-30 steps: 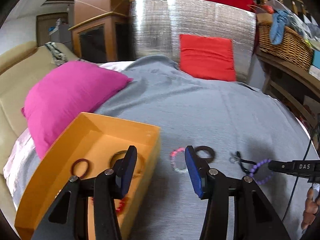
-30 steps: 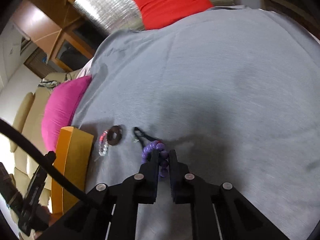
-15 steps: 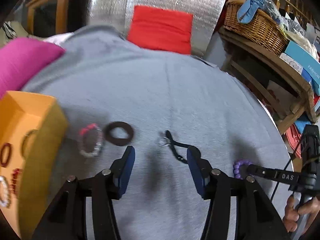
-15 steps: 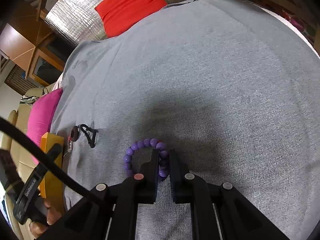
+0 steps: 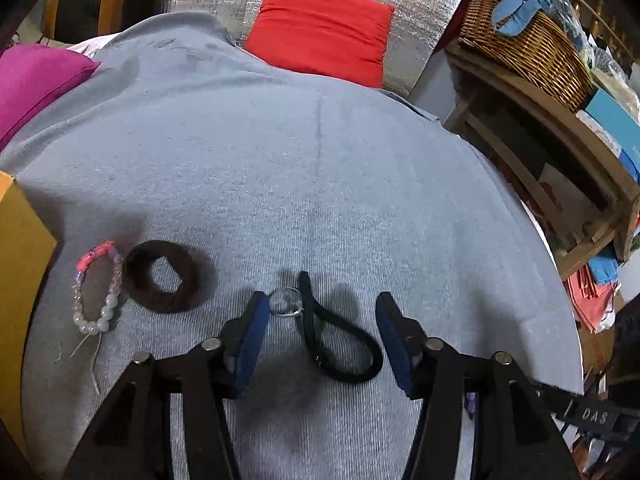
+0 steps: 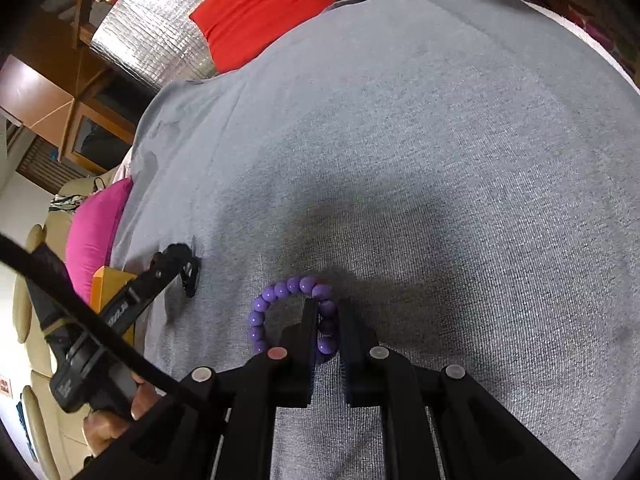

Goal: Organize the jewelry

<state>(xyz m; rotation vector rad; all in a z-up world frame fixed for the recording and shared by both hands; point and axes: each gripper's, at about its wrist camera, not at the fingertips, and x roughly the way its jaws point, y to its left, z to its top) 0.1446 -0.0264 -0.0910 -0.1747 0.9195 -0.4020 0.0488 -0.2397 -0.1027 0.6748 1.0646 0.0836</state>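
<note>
My left gripper (image 5: pixel 320 308) is open and low over the grey cloth, its fingers on either side of a black hair tie (image 5: pixel 340 340) and a small clear ring (image 5: pixel 286 302). A brown scrunchie (image 5: pixel 162 276) and a pink-and-pearl bead bracelet (image 5: pixel 96 288) lie to its left, beside the orange box (image 5: pixel 20 264). My right gripper (image 6: pixel 326 312) is shut on a purple bead bracelet (image 6: pixel 280 292) over the cloth. The left gripper (image 6: pixel 176 260) also shows at the left of the right wrist view.
A pink pillow (image 5: pixel 36 76) lies at the far left and a red cushion (image 5: pixel 320 32) at the back against a silver panel. A wooden shelf with a wicker basket (image 5: pixel 524 40) stands to the right. The orange box (image 6: pixel 108 284) is near the left gripper.
My left gripper moved right from the orange box and came down around the black hair tie and ring. My right gripper carried the purple bracelet to the right, away from the other pieces.
</note>
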